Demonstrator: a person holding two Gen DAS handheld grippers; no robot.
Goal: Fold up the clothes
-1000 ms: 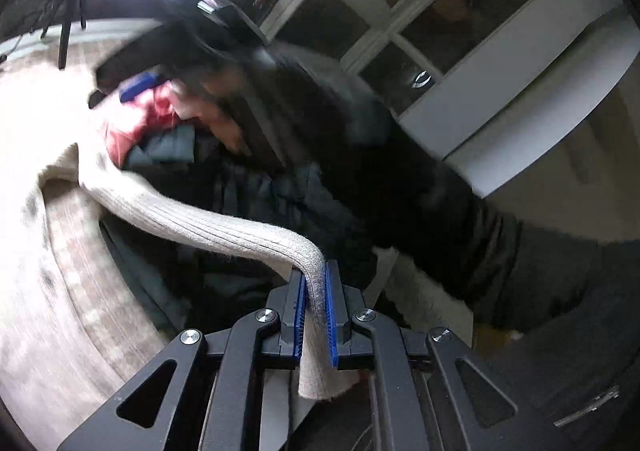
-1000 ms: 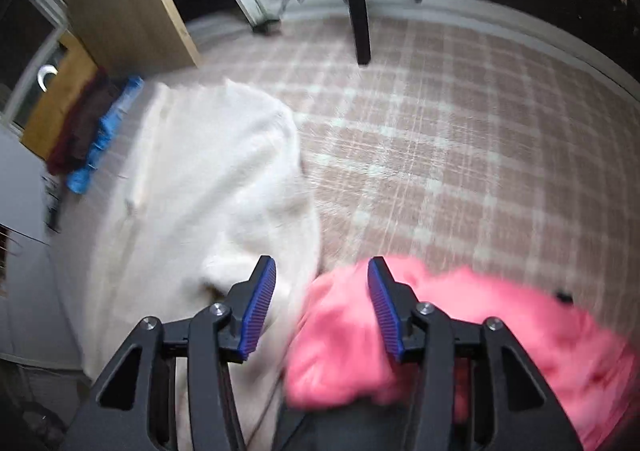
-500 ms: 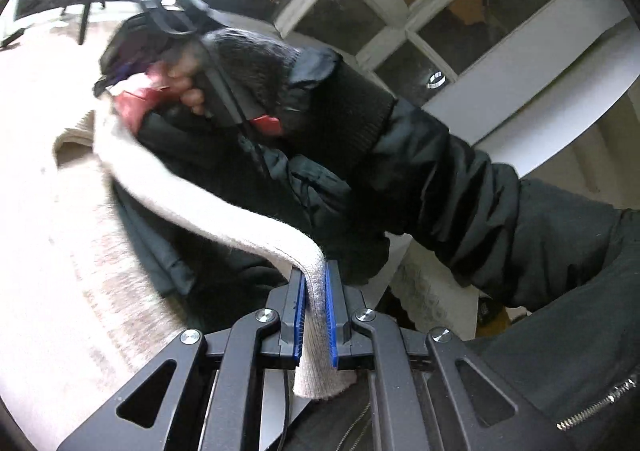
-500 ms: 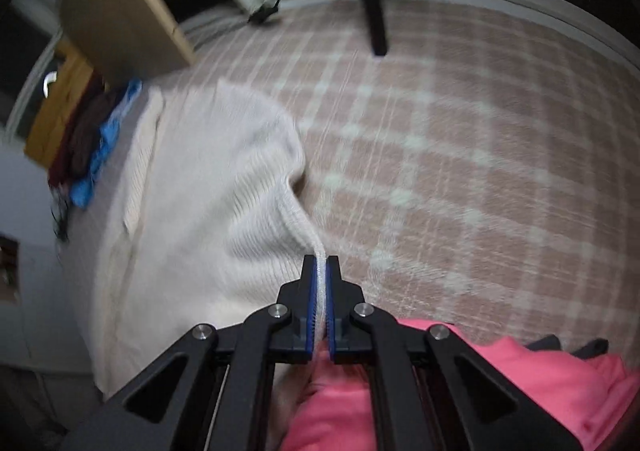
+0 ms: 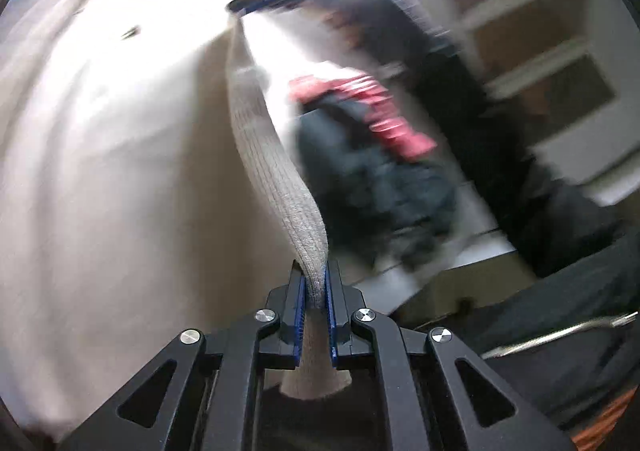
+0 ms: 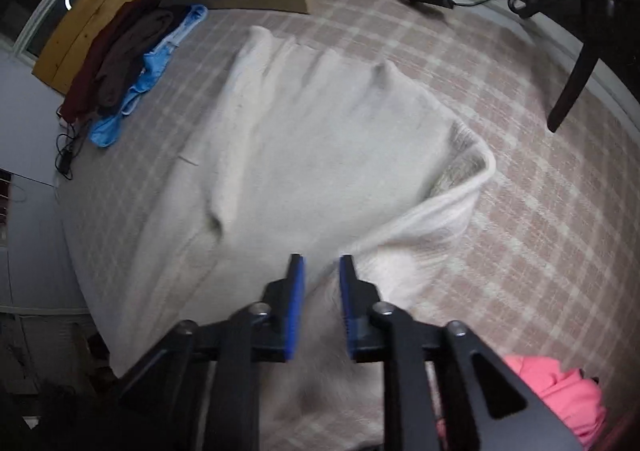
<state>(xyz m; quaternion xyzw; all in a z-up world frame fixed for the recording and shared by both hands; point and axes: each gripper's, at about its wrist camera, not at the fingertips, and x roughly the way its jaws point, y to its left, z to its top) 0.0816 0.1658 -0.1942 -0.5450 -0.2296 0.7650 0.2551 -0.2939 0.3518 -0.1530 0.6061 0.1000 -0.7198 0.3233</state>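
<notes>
The cream sweater (image 6: pixel 320 139) now lies spread on the checked bed cover (image 6: pixel 540 211), with its near right edge rolled up in a loose fold. Half a second ago the right gripper (image 6: pixel 321 271) was pinched on that edge; its jaws have just been opening, and now they stand a little apart above the knit with no cloth pressed between the blue pads, so this corner looks released. The left gripper (image 5: pixel 315 291) has swung over toward the sweater body, and its narrow jaws hold a ribbed strip of the sweater (image 5: pixel 276 171), probably a sleeve or hem; the jaws have eased a little, but the pads press on the knit. I judge that 1 fold is being laid and the left side must be set down next. A pink garment (image 6: pixel 560 391) waits near the right edge, and folded dark clothes (image 6: pixel 120 51) lie far off.
</notes>
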